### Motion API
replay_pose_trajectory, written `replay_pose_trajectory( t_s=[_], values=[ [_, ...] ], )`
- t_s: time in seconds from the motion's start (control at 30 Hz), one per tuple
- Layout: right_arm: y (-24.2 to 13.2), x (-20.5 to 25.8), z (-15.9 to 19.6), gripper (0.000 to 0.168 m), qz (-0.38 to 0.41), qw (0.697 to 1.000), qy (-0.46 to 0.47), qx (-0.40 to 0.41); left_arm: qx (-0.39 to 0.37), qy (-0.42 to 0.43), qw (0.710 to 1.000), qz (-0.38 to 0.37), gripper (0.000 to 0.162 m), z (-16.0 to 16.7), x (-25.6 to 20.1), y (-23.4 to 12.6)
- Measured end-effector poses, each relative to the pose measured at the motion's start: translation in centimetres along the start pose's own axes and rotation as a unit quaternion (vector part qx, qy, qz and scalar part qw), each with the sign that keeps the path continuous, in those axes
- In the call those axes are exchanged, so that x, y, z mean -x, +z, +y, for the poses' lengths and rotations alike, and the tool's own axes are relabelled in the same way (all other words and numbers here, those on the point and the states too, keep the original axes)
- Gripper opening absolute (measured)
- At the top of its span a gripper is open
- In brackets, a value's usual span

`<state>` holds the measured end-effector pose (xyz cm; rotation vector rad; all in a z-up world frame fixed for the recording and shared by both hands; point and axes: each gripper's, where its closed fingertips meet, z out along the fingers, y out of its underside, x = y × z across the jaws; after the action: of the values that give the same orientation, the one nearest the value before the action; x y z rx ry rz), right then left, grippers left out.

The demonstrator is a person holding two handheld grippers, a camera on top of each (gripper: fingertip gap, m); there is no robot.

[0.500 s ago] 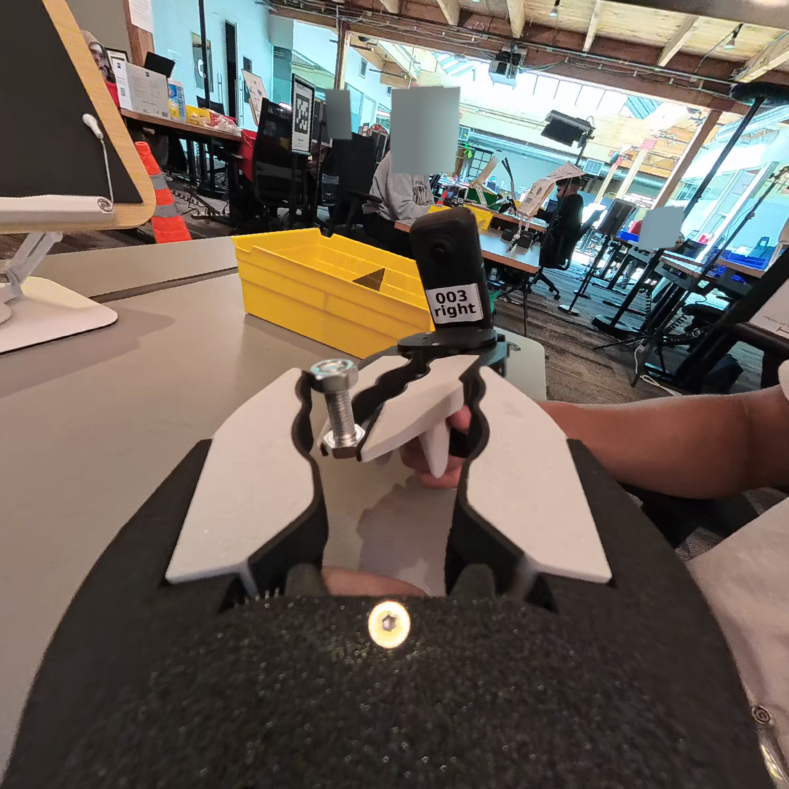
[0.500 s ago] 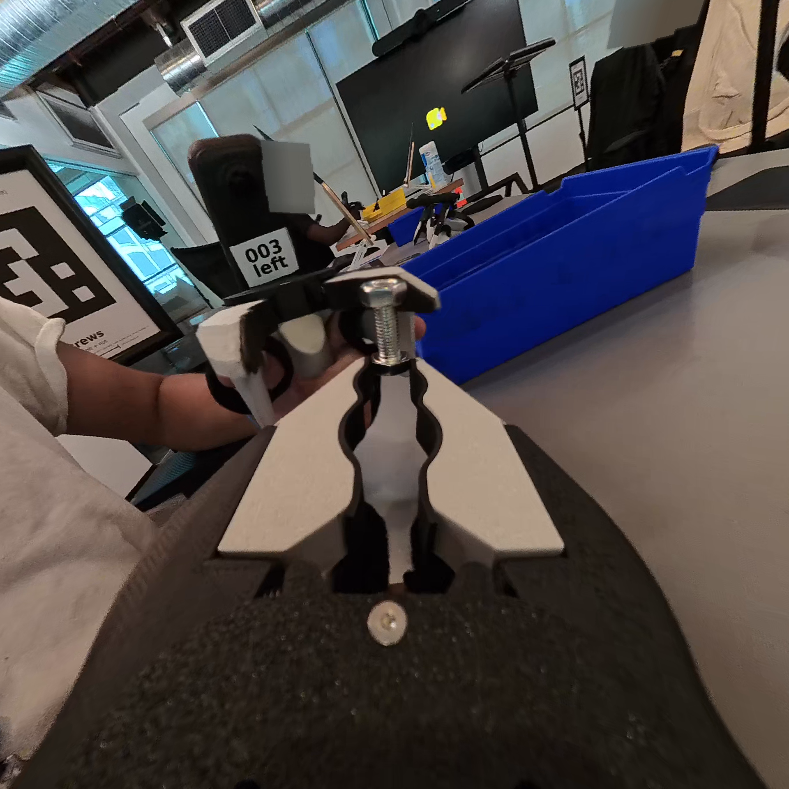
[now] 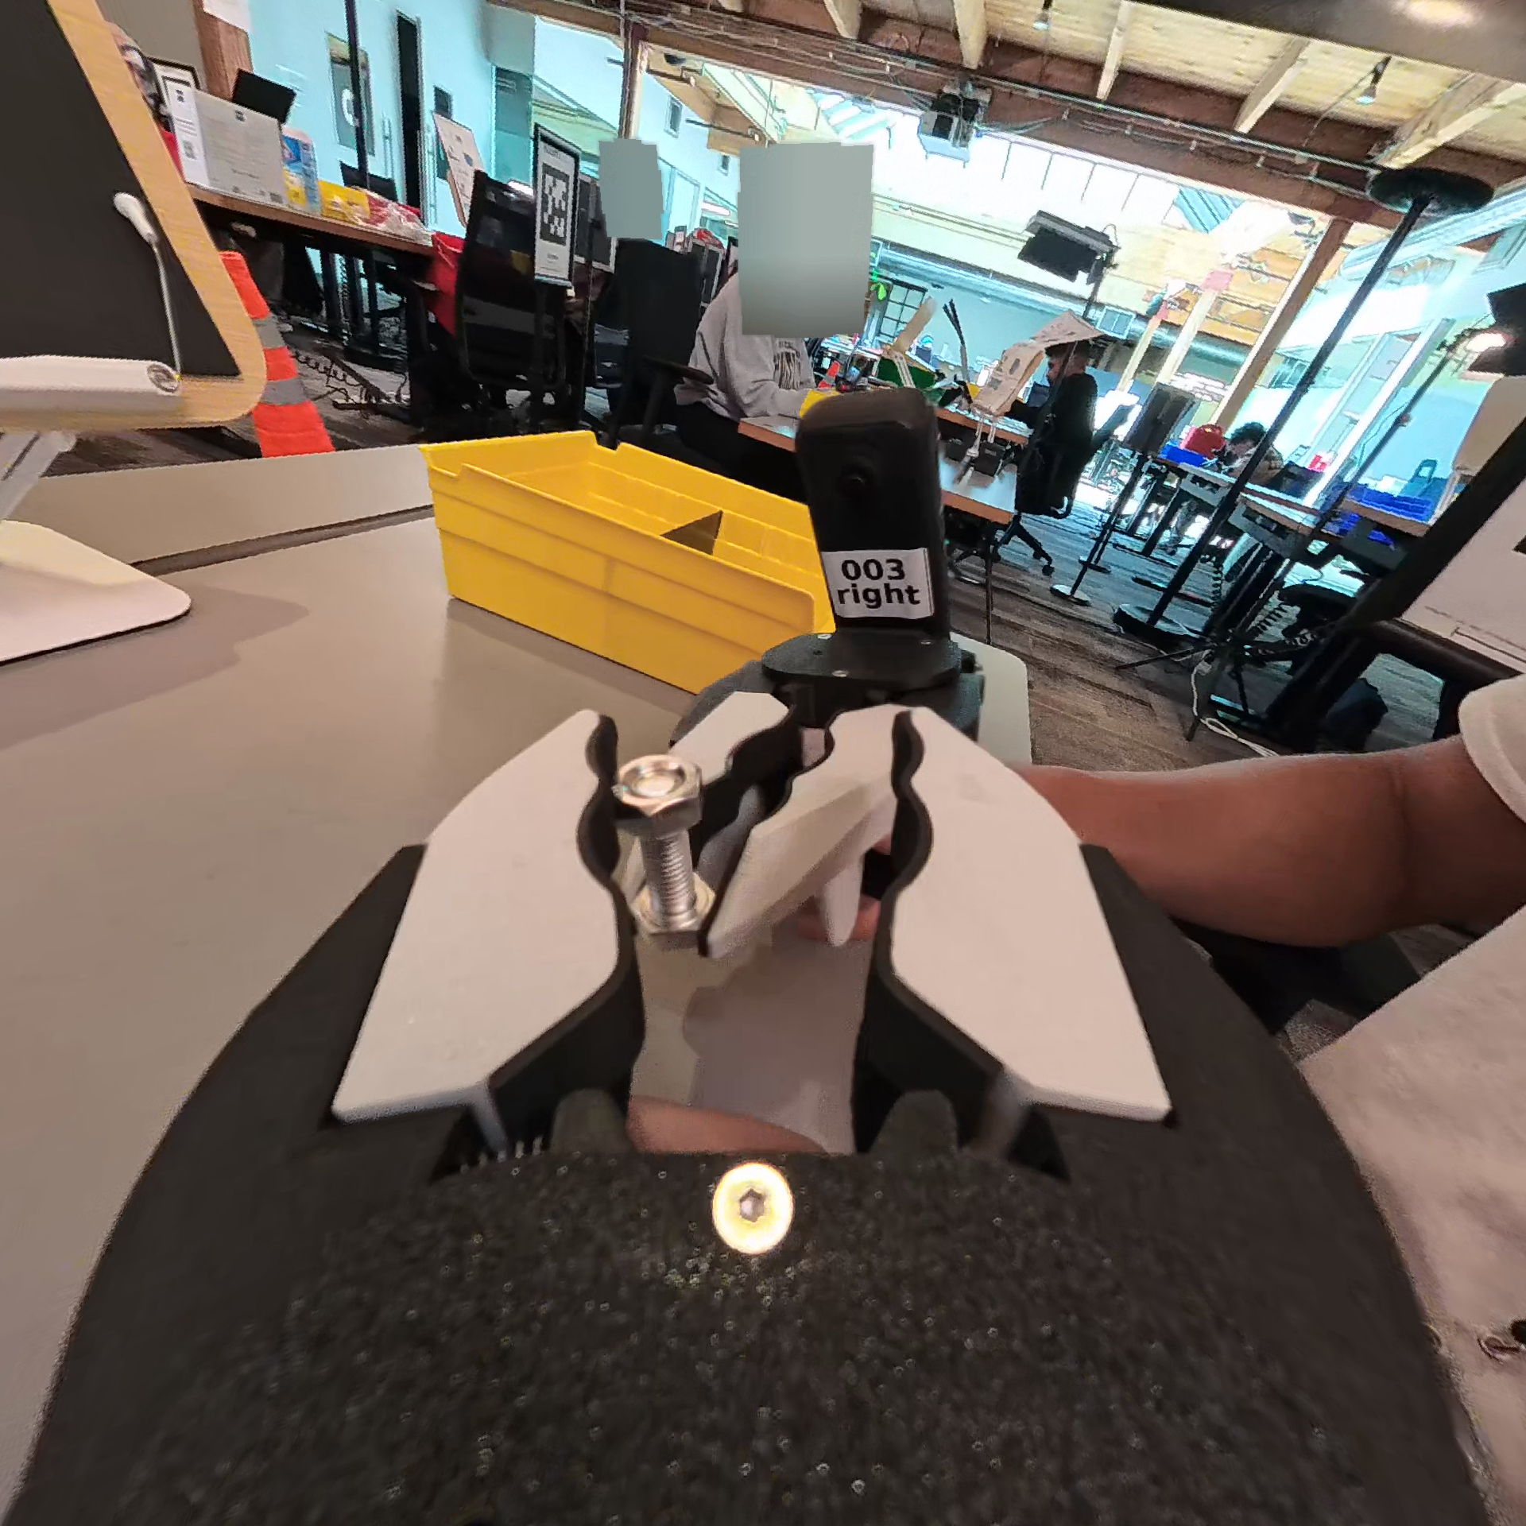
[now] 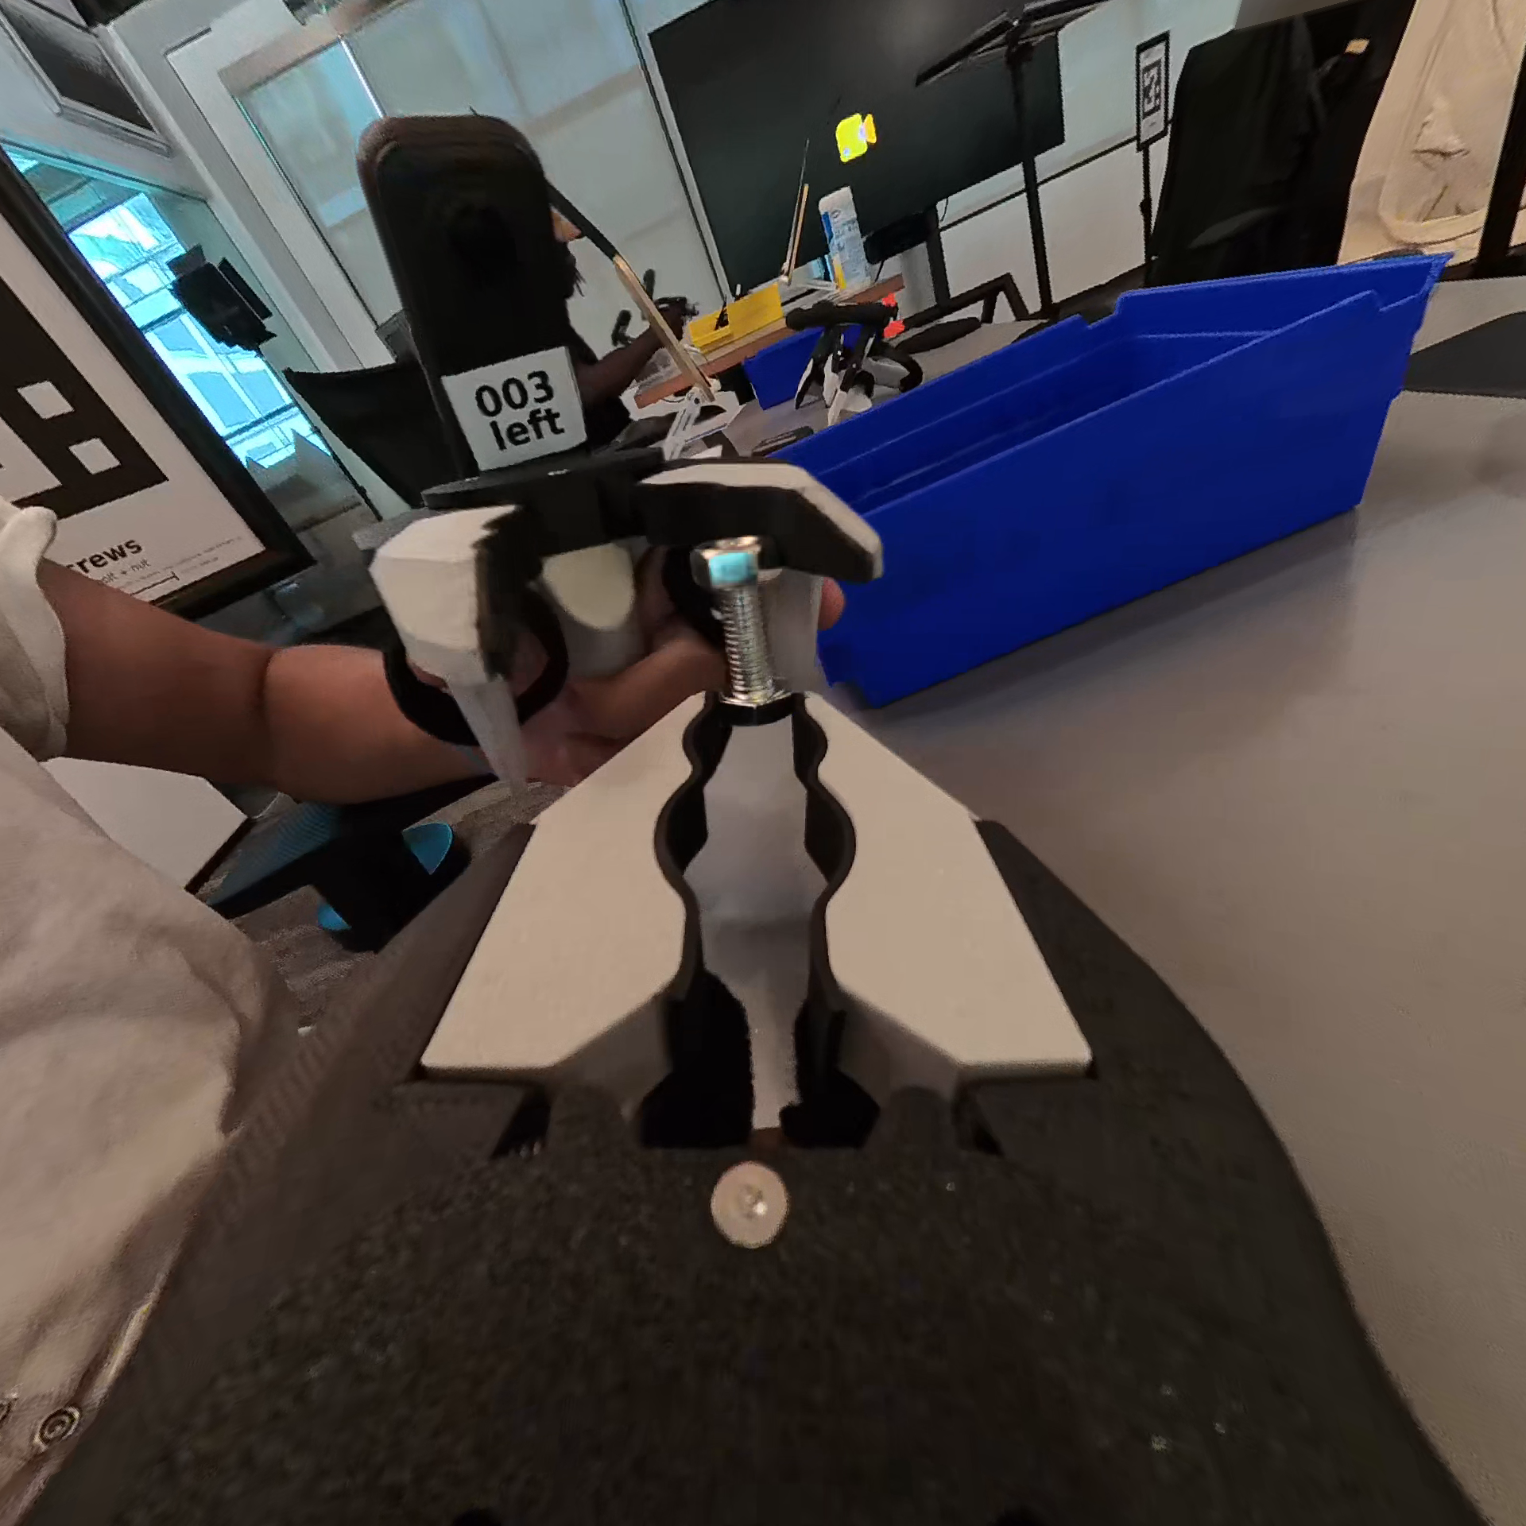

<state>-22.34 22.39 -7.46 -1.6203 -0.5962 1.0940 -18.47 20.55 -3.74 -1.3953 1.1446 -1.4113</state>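
Little has moved: right hand-held gripper [image 4: 747, 714] still grips the nut [image 3: 670, 907] on the upright bolt [image 3: 661, 834].
Left hand-held gripper [image 3: 747, 793] stands open around it, above the bench [image 3: 206, 826].

You have a silver hex-head bolt [image 3: 661, 842] standing nearly upright, head on top, above the grey table [image 3: 206, 826]. A nut [image 3: 670, 915] sits low on its threads, pinched at your right gripper [image 4: 750, 708] tips; the left gripper [image 3: 747, 793] gapes around it.
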Motion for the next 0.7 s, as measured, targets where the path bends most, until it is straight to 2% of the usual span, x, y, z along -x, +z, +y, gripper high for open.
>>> replay_pose_trajectory(
  t_s=[0.07,0.23,0.5,0.6,0.7],
  values=[
    [-0.5,-0.5,-0.3,0.017,0.006,1.000,0.003,-0.008,-0.002,-0.003,1.000,-0.005,0.067,-0.1,0.3,-0.2],
    [-2.3,-2.1,-1.7,0.017,0.033,0.998,0.017,-0.041,-0.013,-0.009,1.000,-0.010,0.059,-0.5,0.8,-0.8],
    [-0.5,-0.2,-0.9,0.017,0.005,1.000,0.002,-0.024,-0.016,-0.018,1.000,-0.002,0.060,-0.4,0.3,-0.2],
    [-1.0,-1.1,-1.2,0.017,0.020,0.999,0.009,-0.032,-0.019,-0.016,1.000,-0.009,0.062,-0.6,0.5,-0.5],
    [-2.2,-2.2,-1.8,0.017,0.038,0.998,0.017,-0.045,-0.029,-0.019,0.999,-0.013,0.055,-1.0,0.9,-0.9]
  ],
)
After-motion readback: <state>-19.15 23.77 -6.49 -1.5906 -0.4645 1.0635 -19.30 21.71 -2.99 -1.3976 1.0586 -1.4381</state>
